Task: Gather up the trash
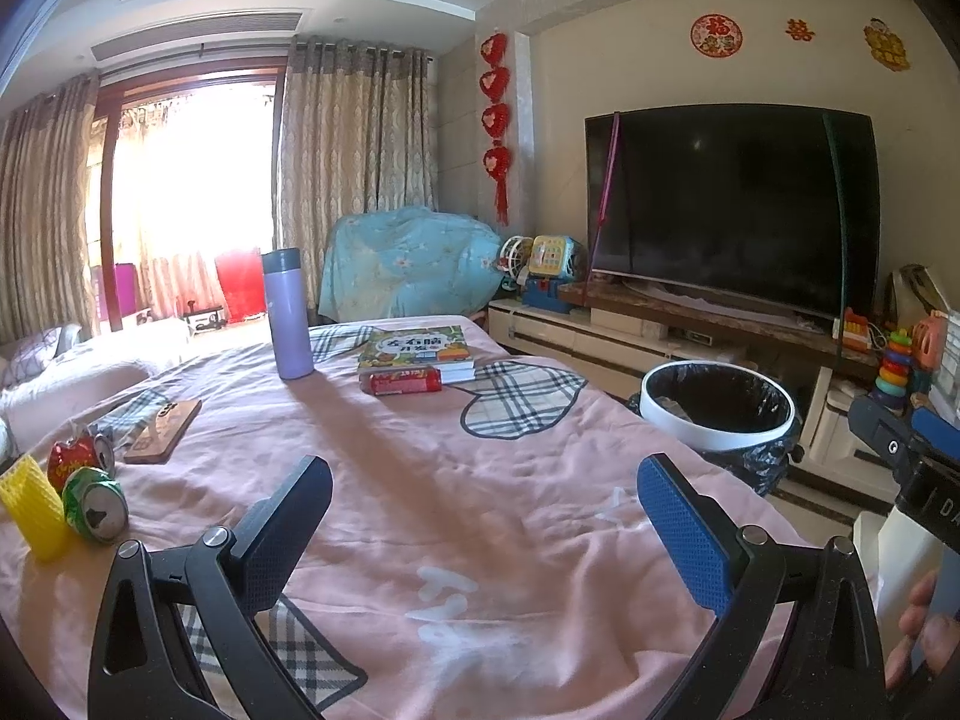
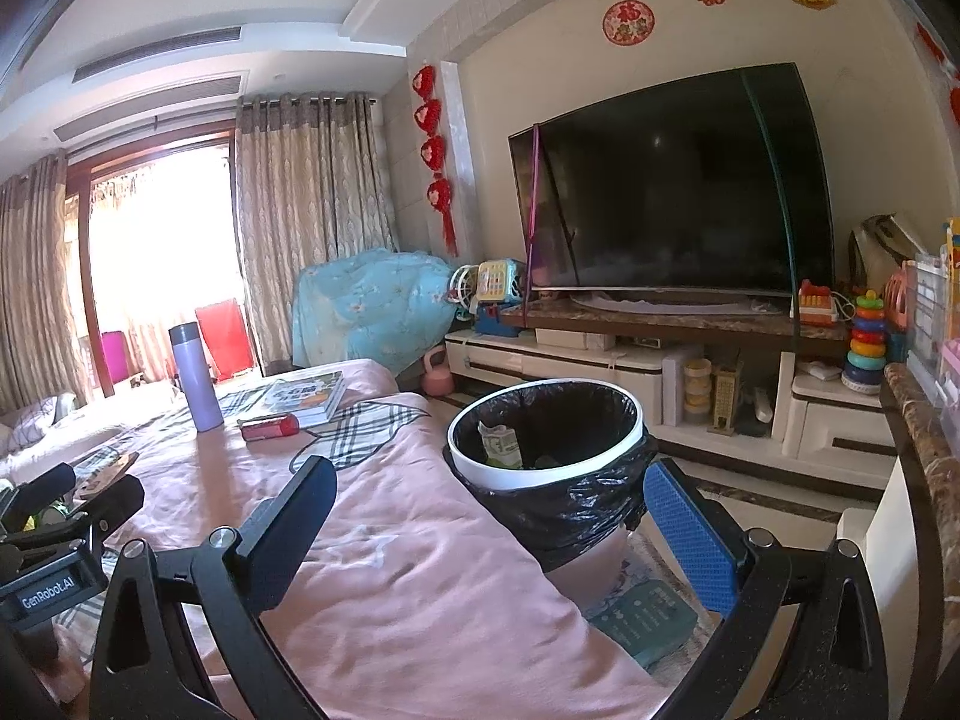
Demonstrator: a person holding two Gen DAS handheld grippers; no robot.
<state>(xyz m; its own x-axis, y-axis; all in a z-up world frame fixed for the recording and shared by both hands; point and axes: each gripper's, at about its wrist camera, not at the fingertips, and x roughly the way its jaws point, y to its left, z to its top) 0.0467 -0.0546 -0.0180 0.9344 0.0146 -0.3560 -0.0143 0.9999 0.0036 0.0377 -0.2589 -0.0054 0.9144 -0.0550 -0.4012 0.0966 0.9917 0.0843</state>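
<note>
On a pink bedspread (image 1: 480,450), far left, lie a ridged yellow foam sleeve (image 1: 33,507), two dented cans (image 1: 96,504) and, farther along, a flattened red can (image 1: 401,383) beside books (image 1: 417,348). Both the left gripper (image 1: 480,540) and the right gripper (image 2: 489,531) hover wide and empty. At right, the round white bin (image 2: 543,429), lined with crinkled black plastic, stands beside the bed. Smooth, crushed metal could slip from the pads, or roll on soft fabric when nudged.

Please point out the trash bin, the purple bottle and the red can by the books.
trash bin (image 2: 543,474), right wrist view, white front rim.
purple bottle (image 1: 290,324), left wrist view, mid-body.
red can (image 1: 401,383), left wrist view, side.
</note>
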